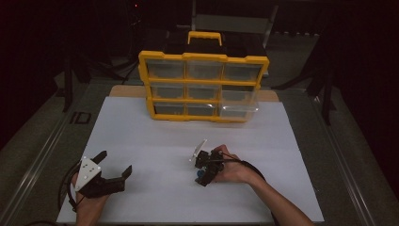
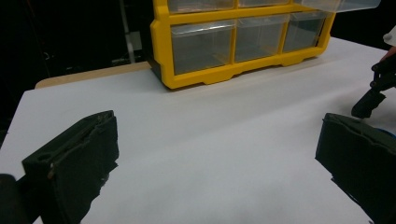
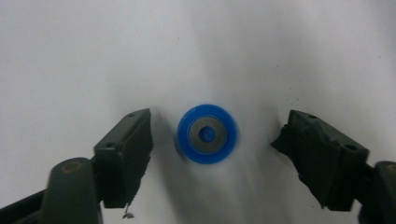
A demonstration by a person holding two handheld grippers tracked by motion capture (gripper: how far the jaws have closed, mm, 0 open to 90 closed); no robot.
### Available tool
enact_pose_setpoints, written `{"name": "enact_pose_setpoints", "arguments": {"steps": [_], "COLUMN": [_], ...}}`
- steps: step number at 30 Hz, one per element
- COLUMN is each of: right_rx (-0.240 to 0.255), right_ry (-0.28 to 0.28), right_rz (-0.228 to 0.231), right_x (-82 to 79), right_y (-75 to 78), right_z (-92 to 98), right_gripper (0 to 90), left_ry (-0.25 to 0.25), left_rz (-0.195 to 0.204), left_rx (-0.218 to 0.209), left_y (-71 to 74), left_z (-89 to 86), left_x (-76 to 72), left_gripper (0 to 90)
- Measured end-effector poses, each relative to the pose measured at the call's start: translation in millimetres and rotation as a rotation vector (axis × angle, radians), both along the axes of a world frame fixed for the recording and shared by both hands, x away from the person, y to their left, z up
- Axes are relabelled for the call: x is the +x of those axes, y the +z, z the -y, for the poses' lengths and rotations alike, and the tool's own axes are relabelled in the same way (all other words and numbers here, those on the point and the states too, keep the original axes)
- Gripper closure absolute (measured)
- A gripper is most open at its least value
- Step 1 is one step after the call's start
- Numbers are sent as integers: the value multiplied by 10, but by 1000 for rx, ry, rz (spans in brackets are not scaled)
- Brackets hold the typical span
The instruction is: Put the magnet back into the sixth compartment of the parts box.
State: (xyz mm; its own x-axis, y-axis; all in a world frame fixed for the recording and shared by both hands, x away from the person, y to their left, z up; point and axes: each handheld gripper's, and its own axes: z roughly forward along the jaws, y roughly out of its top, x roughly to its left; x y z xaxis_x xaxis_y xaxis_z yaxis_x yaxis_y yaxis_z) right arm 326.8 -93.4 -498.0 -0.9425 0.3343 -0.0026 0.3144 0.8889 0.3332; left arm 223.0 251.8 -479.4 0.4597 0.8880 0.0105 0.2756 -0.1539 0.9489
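Right now my right gripper (image 3: 212, 144) hangs jaws apart directly over the small blue plastic wheel with a metal hub (image 3: 207, 133), untouched between them.

One blue wheel (image 3: 207, 134), one yellow drawer organizer (image 1: 203, 87) with nine clear drawers, two grippers.

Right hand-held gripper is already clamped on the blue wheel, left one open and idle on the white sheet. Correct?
Not quite. The right hand-held gripper is not clamped: in the right gripper view the blue wheel lies between its jaws with a gap on each side. The left hand-held gripper is open and idle on the white sheet.
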Motion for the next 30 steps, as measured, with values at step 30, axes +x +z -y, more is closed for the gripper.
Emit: {"name": "enact_pose_setpoints", "arguments": {"steps": [30], "right_rx": [-32], "right_ry": [19], "right_rz": [-26], "right_x": [-37], "right_y": [57], "right_z": [-62], "right_gripper": [632], "left_ry": [0], "left_rz": [1], "left_rx": [0], "left_y": [2], "left_z": [2], "left_x": [-1], "left_gripper": [0]}}
